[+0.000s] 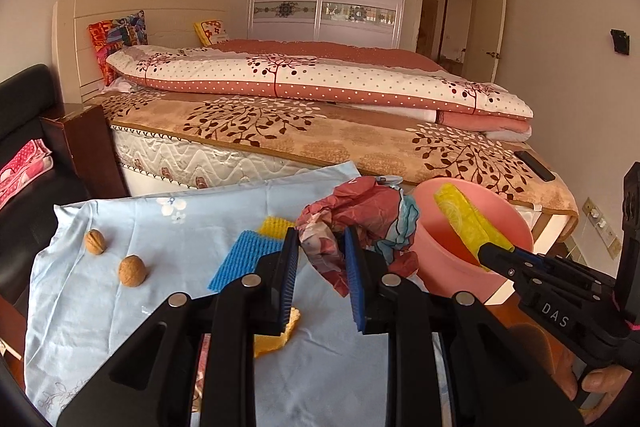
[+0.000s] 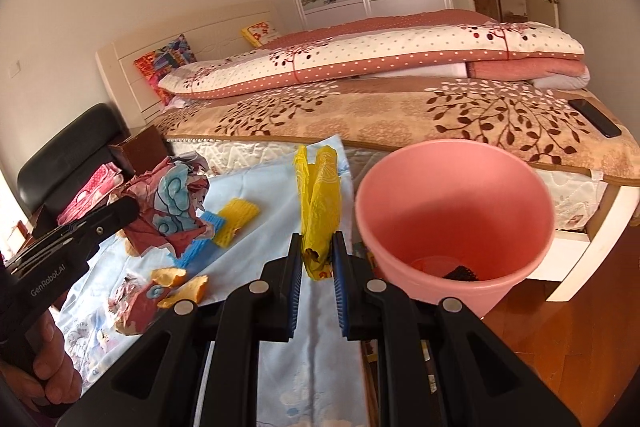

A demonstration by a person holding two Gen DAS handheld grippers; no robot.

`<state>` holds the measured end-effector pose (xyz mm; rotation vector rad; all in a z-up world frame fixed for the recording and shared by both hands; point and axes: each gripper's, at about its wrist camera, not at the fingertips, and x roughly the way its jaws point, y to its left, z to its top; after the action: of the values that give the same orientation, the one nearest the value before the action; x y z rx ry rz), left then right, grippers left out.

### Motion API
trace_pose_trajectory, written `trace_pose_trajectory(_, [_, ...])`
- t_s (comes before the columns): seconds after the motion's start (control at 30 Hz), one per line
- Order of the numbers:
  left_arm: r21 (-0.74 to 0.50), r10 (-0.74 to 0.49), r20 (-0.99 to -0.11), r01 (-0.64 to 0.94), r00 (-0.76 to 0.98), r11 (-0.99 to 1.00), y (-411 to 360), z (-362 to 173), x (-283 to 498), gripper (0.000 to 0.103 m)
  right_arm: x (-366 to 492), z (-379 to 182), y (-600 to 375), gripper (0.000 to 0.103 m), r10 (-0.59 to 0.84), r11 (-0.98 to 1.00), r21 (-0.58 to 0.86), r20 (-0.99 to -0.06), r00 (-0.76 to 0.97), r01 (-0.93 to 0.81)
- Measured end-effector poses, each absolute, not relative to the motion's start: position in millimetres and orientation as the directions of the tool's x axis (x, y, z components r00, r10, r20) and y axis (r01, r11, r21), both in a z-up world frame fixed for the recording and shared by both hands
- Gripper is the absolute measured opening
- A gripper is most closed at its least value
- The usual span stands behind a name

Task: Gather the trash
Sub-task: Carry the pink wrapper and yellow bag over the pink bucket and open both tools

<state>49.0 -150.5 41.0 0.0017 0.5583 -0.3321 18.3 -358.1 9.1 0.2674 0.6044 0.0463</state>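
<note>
Left wrist view, going left to right: two walnuts sit apart on the light blue cloth at mid-left, w/ a blue foam net and a yellow foam net just right of them, touching each other. An orange peel pokes out under the left finger at lower centre. The left gripper is clenched on a crumpled red-and-blue wrapper, which bulges above the pads at frame centre. Right of that, the pink bin stands beside the bed, and the right gripper comes in from lower right, its tip over the bin rim, holding a yellow plastic bag above the bin's mouth. Right wrist view: at left, a hand grips the left tool, wrapper bunched at its tip; more peel pieces and a torn red scrap lie on the cloth at lower left. At centre the right gripper's pads pinch the bag's lower end, bag standing upright. The bin fills centre-right; something small & dark lies at its bottom, can't tell what. A black phone rests on the bed at upper right.
</note>
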Motion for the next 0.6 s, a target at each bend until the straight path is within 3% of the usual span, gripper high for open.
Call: trace_pose_trajectory(0.6, [-0.1,-0.402,-0.532,0.416,0.746,0.904,-241,26,76,0.023,22,1,-423,0.014,-0.017,0.946,0.259,-0.563,0.826,0.197])
